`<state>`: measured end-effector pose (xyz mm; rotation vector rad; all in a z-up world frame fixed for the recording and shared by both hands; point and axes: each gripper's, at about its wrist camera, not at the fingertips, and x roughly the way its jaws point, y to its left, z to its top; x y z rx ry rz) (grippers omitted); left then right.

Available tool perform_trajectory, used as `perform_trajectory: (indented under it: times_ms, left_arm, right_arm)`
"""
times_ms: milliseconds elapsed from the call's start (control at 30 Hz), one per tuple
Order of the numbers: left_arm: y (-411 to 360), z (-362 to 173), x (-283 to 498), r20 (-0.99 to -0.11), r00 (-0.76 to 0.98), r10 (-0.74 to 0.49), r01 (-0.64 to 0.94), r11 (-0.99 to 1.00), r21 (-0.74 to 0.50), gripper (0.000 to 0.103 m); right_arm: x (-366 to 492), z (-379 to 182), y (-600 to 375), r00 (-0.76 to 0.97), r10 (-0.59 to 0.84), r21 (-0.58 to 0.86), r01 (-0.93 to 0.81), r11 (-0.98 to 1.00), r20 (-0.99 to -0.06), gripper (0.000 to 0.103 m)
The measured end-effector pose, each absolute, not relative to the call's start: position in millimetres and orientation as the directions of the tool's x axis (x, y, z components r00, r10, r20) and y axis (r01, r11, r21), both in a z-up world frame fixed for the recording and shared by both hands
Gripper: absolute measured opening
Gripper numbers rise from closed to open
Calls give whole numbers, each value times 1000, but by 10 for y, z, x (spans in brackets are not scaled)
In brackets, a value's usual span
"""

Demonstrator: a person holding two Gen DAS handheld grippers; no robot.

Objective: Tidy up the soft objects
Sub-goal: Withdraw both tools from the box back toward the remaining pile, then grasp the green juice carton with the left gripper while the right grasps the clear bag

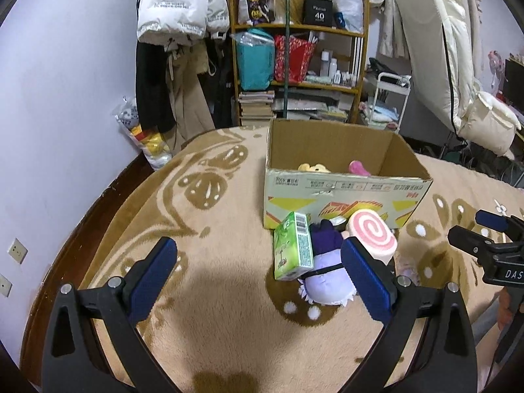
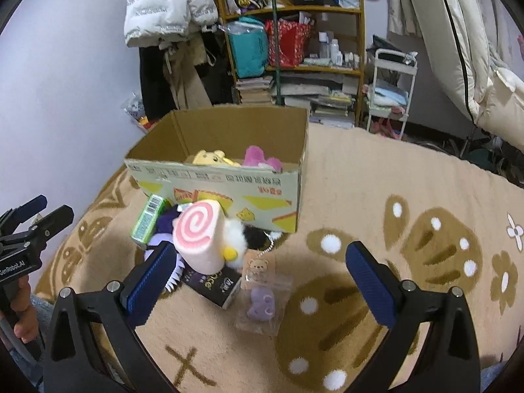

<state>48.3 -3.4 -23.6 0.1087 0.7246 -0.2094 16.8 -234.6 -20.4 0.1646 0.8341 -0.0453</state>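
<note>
I hold both hand-held grippers, left (image 1: 258, 276) and right (image 2: 258, 276), spread apart, empty, above toys (image 2: 199, 239) beside the box (image 2: 229, 186).

In the cardboard box (image 2: 226, 183), the near wall hides all but the tops of the yellow plush (image 2: 211, 158) and pink plush (image 2: 260, 157). The pink swirl roll plush (image 2: 199, 234) covers much of the purple plush (image 1: 326, 268). The dark packet (image 2: 213, 286) has unreadable print.
</note>
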Motion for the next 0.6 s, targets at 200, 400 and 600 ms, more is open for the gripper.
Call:
perform_trajectory:
  times_ms: [200,400,600]
  left_arm:
    - [-112,-389,638,-706,693,-148,248,968,40,99]
    - [-201,-532,819,-736,662,-142,268,962,55,99]
    - [-266,-698,970,-770,620,-149,293,955,51,99]
  right_arm:
    - [296,-403,-2397,611,60,163,115,980,-789,96]
    - [422,-633,-2406,538,68,164,132,978,-840,95]
    - [508,-880,-2487,453,99,194,168,967,-886,88]
